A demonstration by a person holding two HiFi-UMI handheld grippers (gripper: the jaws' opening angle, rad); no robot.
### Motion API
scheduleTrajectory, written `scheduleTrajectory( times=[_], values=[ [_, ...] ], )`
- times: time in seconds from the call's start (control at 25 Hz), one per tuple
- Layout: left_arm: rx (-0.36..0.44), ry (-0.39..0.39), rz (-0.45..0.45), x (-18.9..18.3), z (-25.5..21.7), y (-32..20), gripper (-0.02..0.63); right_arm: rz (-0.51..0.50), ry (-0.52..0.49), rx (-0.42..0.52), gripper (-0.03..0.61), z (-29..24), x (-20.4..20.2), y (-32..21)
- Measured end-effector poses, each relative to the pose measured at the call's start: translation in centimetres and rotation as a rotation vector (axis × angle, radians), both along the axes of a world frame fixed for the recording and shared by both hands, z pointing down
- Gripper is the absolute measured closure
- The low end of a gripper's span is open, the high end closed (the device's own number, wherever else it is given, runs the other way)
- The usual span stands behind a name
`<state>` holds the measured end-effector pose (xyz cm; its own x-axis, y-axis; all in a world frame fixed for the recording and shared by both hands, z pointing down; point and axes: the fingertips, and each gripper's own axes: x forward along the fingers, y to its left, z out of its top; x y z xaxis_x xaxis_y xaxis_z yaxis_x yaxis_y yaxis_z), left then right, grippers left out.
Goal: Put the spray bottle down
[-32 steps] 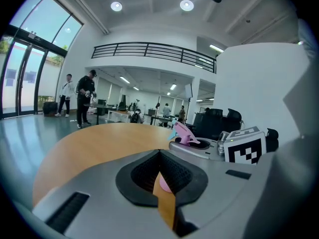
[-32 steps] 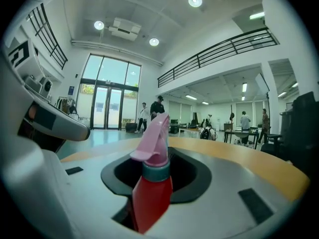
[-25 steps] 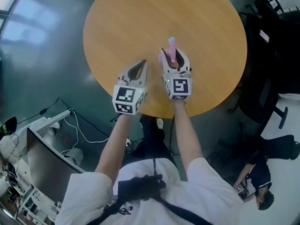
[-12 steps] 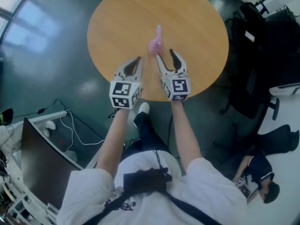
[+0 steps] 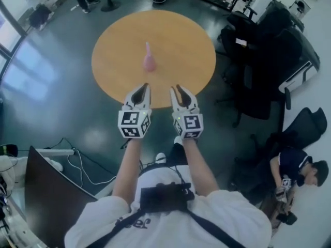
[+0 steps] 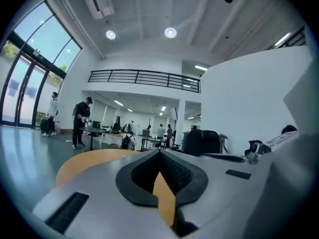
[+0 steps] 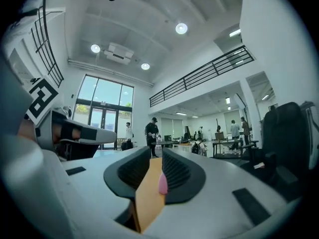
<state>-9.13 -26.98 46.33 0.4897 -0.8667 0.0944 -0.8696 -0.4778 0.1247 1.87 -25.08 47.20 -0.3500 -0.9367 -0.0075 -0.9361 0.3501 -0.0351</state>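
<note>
The pink spray bottle (image 5: pixel 149 60) stands upright and alone near the middle of the round wooden table (image 5: pixel 186 45). Both grippers are held level, short of the table's near edge and well apart from the bottle. My left gripper (image 5: pixel 144 87) has its fingertips touching with nothing held, which the left gripper view confirms (image 6: pixel 159 153). My right gripper (image 5: pixel 177 89) is closing, with a narrow gap left between its jaws and nothing in them. Through that gap, in the right gripper view (image 7: pixel 156 156), the far-off bottle (image 7: pixel 163 183) shows on the tabletop (image 7: pixel 147 195).
Black office chairs (image 5: pixel 258 61) crowd the table's right side. A person (image 5: pixel 295 169) sits low at the lower right. A dark monitor and cables (image 5: pixel 51 185) are at the lower left. Other people stand in the hall beyond the table (image 6: pixel 80 123).
My right gripper let go of the spray bottle, which now stands on the table. Both grippers drew back off the table toward the person, and the right jaws have narrowed.
</note>
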Motion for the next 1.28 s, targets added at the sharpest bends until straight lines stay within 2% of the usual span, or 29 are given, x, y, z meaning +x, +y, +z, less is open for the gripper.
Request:
scheduleTrajectory(
  times=[0.24,0.4,0.56,0.84,0.96,1.12,1.28],
  values=[
    [0.046,-0.038,0.032,2.5,-0.7,3.4,0.603,-0.02,0.02,0.04,0.552,-2.6,0.8,4.6],
    [0.084,-0.059,0.04,5.1,-1.9,5.7,0.603,-0.041,0.016,0.055,0.555,-5.0,1.8,7.1],
    [0.082,-0.059,0.052,8.4,-2.9,7.7,0.603,-0.053,0.01,0.044,0.555,-6.4,3.3,9.1],
    [0.113,-0.064,0.044,12.4,-5.9,10.0,0.603,-0.058,-0.019,0.048,0.557,-9.4,6.5,9.8],
    [0.119,-0.088,0.026,13.0,-6.1,10.5,0.603,-0.057,-0.027,0.067,0.557,-9.9,7.9,10.0],
    [0.138,-0.075,-0.003,13.4,-6.9,10.5,0.603,-0.08,-0.012,0.098,0.557,-10.0,8.9,9.8],
    [0.154,-0.077,-0.014,13.7,-7.7,10.8,0.603,-0.061,-0.024,0.086,0.557,-10.2,10.0,9.8]
  ],
)
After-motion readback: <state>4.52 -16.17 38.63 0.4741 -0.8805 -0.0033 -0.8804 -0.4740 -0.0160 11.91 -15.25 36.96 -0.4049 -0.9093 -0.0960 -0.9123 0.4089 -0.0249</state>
